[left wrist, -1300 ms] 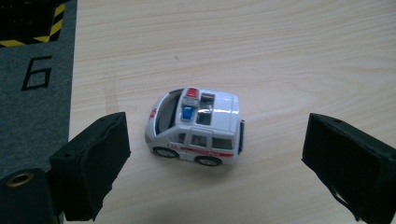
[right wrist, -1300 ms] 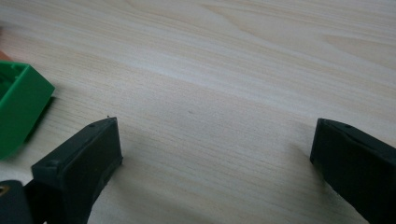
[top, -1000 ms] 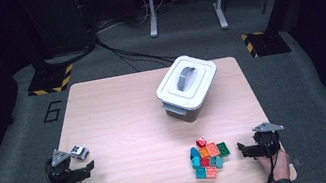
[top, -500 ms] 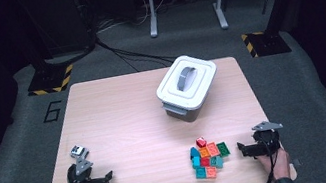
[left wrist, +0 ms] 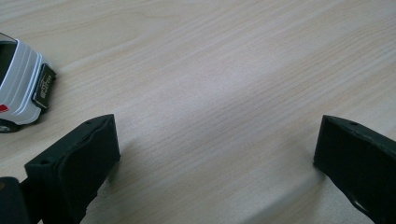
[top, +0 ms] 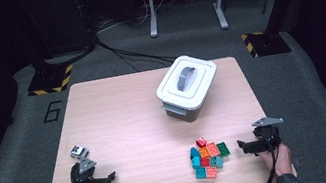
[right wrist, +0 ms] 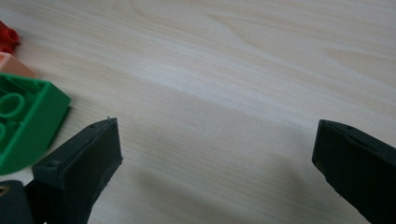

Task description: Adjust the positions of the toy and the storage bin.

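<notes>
My left gripper point(top: 110, 178) rests low near the table's front left edge, pointing right, its jaws wide open over bare wood. A small white toy car point(top: 78, 151) stands just behind it; in the left gripper view the toy car point(left wrist: 21, 88) is beyond the left jaw, apart from the gripper point(left wrist: 217, 154). My right gripper point(top: 241, 148) lies near the front right edge, open and pointing left at a pile of coloured bricks point(top: 207, 157). In the right gripper view a green brick point(right wrist: 23, 121) lies just past the left jaw of the empty gripper point(right wrist: 217, 154).
A white lidded box point(top: 187, 86) with a grey handle stands at the back right of the wooden table point(top: 125, 118). A red brick point(right wrist: 7, 37) and an orange brick point(right wrist: 14, 65) lie behind the green one. Dark floor surrounds the table.
My left gripper moved right and toward the front edge, passing the toy car and turning to point right. The right gripper, bricks and car stayed put.
</notes>
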The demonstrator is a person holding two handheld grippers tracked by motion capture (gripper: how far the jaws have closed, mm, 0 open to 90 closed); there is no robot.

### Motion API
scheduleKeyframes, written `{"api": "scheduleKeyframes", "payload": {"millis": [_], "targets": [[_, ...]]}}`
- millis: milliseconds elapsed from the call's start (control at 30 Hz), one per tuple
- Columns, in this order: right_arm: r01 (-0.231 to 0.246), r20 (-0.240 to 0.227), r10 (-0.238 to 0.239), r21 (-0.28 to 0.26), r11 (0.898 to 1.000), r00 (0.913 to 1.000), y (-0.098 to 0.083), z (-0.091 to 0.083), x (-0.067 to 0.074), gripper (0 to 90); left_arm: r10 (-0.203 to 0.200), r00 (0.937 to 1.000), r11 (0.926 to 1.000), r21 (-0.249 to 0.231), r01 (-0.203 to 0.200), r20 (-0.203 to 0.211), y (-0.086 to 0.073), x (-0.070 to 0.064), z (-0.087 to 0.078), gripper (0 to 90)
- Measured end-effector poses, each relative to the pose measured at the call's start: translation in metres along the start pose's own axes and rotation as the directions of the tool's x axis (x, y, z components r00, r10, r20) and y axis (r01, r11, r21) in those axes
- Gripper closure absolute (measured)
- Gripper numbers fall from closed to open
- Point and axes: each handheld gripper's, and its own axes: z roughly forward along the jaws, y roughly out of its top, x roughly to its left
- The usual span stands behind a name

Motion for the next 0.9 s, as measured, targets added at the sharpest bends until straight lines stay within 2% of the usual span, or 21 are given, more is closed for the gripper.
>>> {"api": "scheduleKeyframes", "payload": {"millis": [33, 67, 233, 367, 433, 500, 667, 700, 733, 800, 900], "targets": [[0.0, 0.0, 0.0, 0.0, 1.0, 1.0, 0.0, 0.0, 0.0, 0.8, 0.0, 1.0, 1.0, 0.0, 0.0, 0.0, 0.0, 0.0, 0.0, 0.0], [0.023, -0.007, -0.023, -0.003, 1.0, 0.9997, 0.008, -0.002, 0.002, 0.6, 0.0, 1.0, 1.0, -0.002, 0.0, 0.001, 0.0, 0.0, 0.0, 0.1], [0.046, -0.029, -0.046, -0.004, 0.999, 0.9985, 0.028, -0.005, 0.014, 0.3, 0.014, 0.9997, 0.9999, 0.002, -0.014, 0.018, 0.0, -0.001, 0.0, 0.2], [0.061, -0.037, -0.061, -0.006, 0.998, 0.9975, 0.04, -0.008, 0.02, 0.4, 0.014, 0.9997, 0.9999, 0.004, -0.014, 0.02, 0.0, -0.001, 0.0, 0.2], [0.085, -0.043, -0.086, -0.018, 0.996, 0.9954, 0.05, -0.009, 0.024, 0.3, 0.013, 0.9997, 0.9999, 0.005, -0.013, 0.019, 0.0, -0.001, 0.0, 0.2], [0.085, -0.052, -0.086, -0.017, 0.996, 0.995, 0.057, -0.011, 0.028, 0.2, 0.01, 0.9998, 0.9999, 0.004, -0.01, 0.018, 0.0, -0.001, 0.0, 0.1], [0.125, -0.071, -0.128, -0.04, 0.991, 0.9893, 0.074, -0.018, 0.036, 0.0, 0.012, 0.9998, 0.9999, 0.002, -0.012, 0.018, 0.0, -0.001, 0.0, 0.1], [0.124, -0.082, -0.127, -0.04, 0.991, 0.9885, 0.08, -0.019, 0.039, 0.0, 0.011, 0.9998, 0.9999, 0.004, -0.011, 0.018, 0.0, -0.001, 0.0, 0.1], [0.143, -0.092, -0.148, -0.053, 0.988, 0.9847, 0.089, -0.022, 0.042, 0.0, 0.009, 0.9999, 1.0, -0.003, -0.009, 0.013, 0.0, -0.001, 0.0, 0.1], [0.145, -0.096, -0.149, -0.049, 0.988, 0.9842, 0.093, -0.023, 0.044, 0.0, 0.01, 0.9999, 0.9999, -0.002, -0.01, 0.014, 0.0, -0.001, 0.0, 0.1], [0.163, -0.11, -0.17, -0.067, 0.984, 0.9793, 0.11, -0.027, 0.051, 0.0, 0.008, 0.9999, 1.0, -0.003, -0.008, 0.014, 0.0, -0.001, 0.0, 0.2]]}}
